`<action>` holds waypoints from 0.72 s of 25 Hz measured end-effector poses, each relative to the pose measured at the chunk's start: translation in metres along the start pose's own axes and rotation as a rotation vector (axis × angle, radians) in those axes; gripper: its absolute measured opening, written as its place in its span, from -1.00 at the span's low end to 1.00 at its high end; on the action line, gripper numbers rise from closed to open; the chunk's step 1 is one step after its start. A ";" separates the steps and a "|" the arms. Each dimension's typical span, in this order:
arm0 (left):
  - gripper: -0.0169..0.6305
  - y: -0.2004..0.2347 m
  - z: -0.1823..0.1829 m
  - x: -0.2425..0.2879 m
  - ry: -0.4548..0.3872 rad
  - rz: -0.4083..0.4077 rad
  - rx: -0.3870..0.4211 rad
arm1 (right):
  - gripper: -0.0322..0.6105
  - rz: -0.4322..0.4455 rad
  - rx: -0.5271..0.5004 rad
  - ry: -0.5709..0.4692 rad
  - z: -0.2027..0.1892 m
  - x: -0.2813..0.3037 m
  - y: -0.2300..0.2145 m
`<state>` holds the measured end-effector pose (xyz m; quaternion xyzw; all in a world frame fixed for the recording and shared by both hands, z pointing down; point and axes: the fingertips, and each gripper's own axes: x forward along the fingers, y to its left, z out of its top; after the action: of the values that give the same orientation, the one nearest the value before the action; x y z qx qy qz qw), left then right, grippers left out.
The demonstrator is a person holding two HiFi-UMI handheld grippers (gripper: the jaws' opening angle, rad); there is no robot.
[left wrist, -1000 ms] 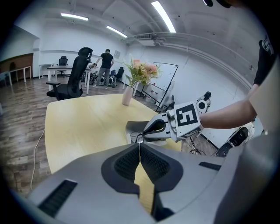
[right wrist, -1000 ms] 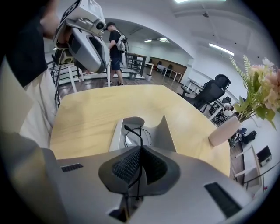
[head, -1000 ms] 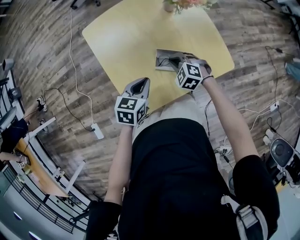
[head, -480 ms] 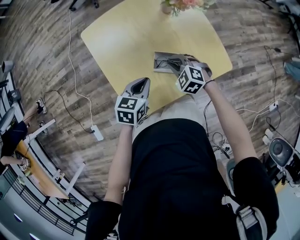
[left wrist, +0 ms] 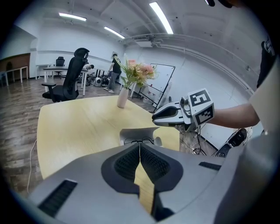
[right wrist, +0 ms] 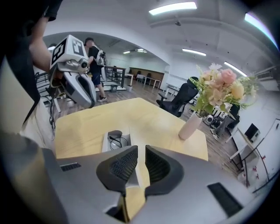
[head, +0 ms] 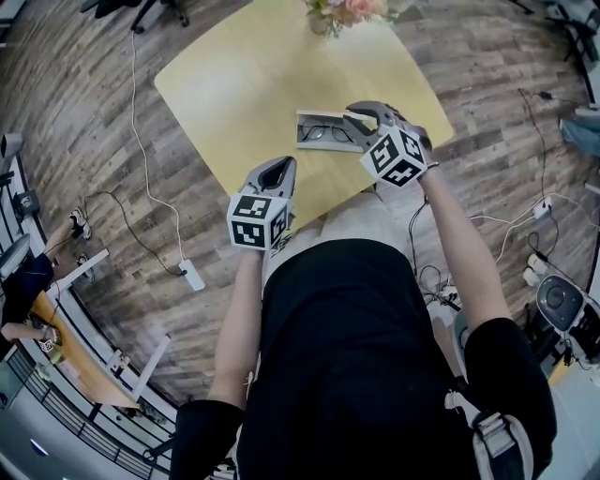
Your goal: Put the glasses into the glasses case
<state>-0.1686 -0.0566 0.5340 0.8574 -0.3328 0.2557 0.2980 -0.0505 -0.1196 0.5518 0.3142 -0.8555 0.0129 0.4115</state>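
**Glasses in the open case, right gripper just above its end**

The glasses (head: 328,134) lie inside the open glasses case (head: 307,119), dark frame against the pale lining, lenses side by side along the case's length. The case sits flat on the yellow table (head: 244,75), toward the edge nearest the person.

The right gripper (head: 351,113) points down at the case's right end. From the left gripper view it hangs a little above the case, not touching it. Its jaws have just been opening and now stand a narrow gap apart, with nothing between the pads; in the right gripper view the case (right wrist: 114,136) and the glasses (right wrist: 116,141) show on the table just beyond and left of the tips (right wrist: 141,153).

The left gripper (head: 284,162) is held over the table's near edge, well apart from the case and to its left. Its jaws are pressed together at the tips and hold nothing; in its own view the case (left wrist: 131,133) lies straight ahead past the tips (left wrist: 139,148).

A vase of flowers (head: 336,9) stands at the table's far side.
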 end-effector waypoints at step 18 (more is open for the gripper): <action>-0.88 -0.012 -0.013 -0.015 -0.003 0.011 0.007 | -0.70 -0.083 0.141 0.069 -0.042 -0.001 -0.005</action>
<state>-0.1732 -0.0343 0.5293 0.8570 -0.3371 0.2571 0.2928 -0.0180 -0.1115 0.5770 0.3768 -0.8240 0.0668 0.4179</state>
